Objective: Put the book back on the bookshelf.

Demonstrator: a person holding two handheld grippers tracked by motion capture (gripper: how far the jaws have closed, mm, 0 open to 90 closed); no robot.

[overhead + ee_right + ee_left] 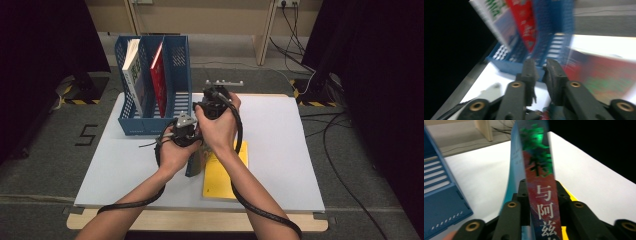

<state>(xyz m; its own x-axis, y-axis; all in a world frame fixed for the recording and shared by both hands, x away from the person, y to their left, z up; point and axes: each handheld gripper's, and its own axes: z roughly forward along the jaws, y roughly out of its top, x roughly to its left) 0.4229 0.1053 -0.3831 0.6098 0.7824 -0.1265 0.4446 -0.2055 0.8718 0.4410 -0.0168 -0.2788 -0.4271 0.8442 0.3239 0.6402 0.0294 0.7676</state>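
A book with a red, blue and green cover and white characters on its spine (pixel 544 202) stands upright between my left gripper's jaws, and my left gripper (pixel 541 192) is shut on that spine. From above, this book (pixel 194 162) shows between the two forearms, under the left gripper (pixel 189 139). My right gripper (pixel 206 106) is just beyond it, pointing towards the blue file rack (pixel 150 122). In the right gripper view my right gripper (pixel 542 72) has its jaws almost together with nothing between them. The blurred held book (pixel 604 75) lies to its right.
The blue rack (pixel 559 22) has three slots; a white and green book (pixel 132 75) and a red book (pixel 159 80) lean in it. A yellow book (pixel 220 175) lies flat on the white table top (pixel 280 150) beside the held book. Cables trail from both grippers.
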